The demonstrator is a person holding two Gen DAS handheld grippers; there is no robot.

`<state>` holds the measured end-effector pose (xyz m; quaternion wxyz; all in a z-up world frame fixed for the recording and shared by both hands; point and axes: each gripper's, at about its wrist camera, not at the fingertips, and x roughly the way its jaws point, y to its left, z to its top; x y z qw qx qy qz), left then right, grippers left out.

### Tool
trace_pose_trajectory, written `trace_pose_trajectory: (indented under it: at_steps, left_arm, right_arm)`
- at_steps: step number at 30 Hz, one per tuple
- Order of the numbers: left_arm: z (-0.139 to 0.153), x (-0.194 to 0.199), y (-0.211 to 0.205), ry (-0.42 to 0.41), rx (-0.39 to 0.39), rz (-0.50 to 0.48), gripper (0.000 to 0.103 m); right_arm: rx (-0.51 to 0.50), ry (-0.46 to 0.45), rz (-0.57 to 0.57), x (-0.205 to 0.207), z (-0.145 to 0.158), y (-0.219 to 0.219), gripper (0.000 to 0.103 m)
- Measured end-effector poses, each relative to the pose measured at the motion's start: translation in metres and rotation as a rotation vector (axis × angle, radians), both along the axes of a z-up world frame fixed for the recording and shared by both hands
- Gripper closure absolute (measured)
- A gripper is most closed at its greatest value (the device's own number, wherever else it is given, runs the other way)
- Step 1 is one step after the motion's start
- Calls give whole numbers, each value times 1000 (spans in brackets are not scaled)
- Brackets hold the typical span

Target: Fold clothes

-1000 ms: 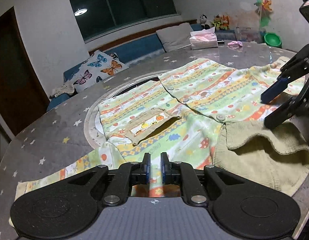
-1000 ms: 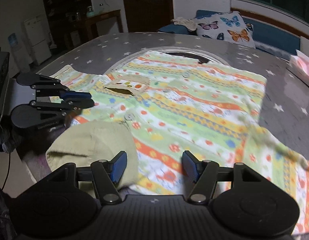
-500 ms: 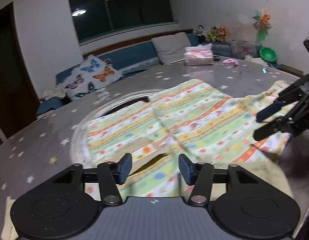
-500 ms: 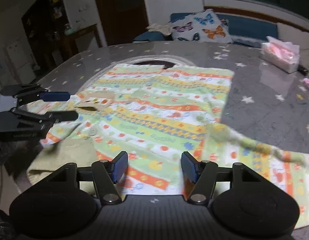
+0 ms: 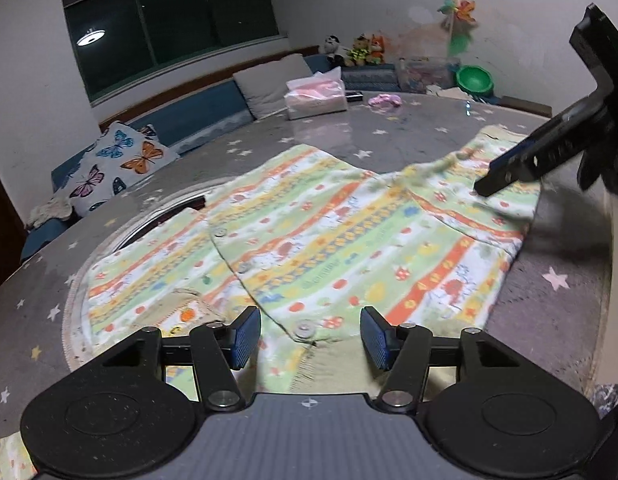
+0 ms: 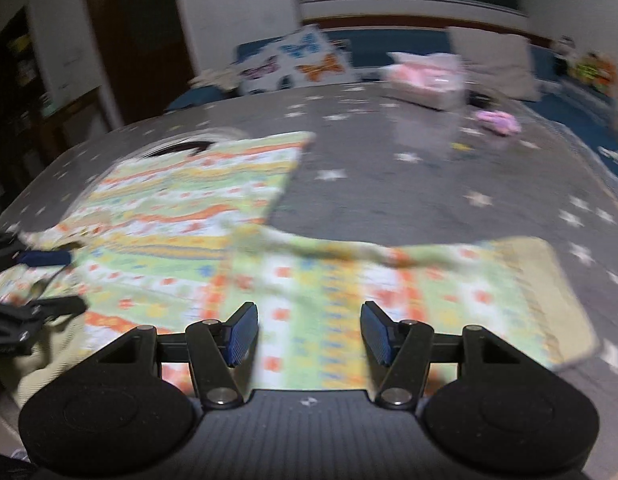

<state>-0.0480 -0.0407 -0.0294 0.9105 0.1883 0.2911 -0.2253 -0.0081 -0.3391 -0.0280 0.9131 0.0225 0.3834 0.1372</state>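
Patterned jacket point(image 5: 341, 240) lies flat, front up, on the round star-print table point(image 5: 409, 136). Button line runs from the near edge away toward the window; sleeve point(image 6: 429, 288) stretches sideways to the right, cuff outermost. Left gripper point(image 5: 311, 338) jaws apart, empty, above the collar. Right gripper point(image 6: 309, 334) jaws apart, closing slightly, empty over the sleeve.

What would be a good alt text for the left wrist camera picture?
A striped, colourful child's garment lies spread on a grey star-patterned table, with the open left tool empty above its near edge. The right tool hangs over the sleeve at right.
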Motion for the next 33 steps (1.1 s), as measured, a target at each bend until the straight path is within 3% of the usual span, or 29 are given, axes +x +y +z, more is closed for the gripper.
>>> trace_pose_trajectory:
  at_steps: [7,8,9,11,12,20,28,30,33]
  left_arm:
    - [-1,2,-7,8,4,-9,44]
    - [-1,1,-7,8,5,-10,44]
    - [-1,1,-8,9,6,-11,44]
    - [-1,1,-8,10,8,-11,44]
    - [0,1,-9,10,11,-10,44]
    - [7,-2,-12,-7,17,-16,36]
    - [12,1,-23,-20,4,-11,15]
    - [13,3,-28,-22,-1,-7,13]
    - [14,7,-36,-25,2,-2,12]
  right_arm:
    - [-62,-36,-204,-3,-6,-61,44]
    - [-58,-42,-230,-4,-7,-70,46]
    - [-50,-48,-243,-5,-7,-77,56]
    - [-32,-57,-267,-6,-8,-90,64]
    - [-23,-60,-276,-7,-8,-93,65]
    - [-45,-85,-365,-11,-7,-108,64]
    - [-70,-88,-395,-10,-17,-108,61]
    - [-59,-91,-398,-11,-17,-107,83]
    - [-17,-98,-401,-13,-13,-105,95]
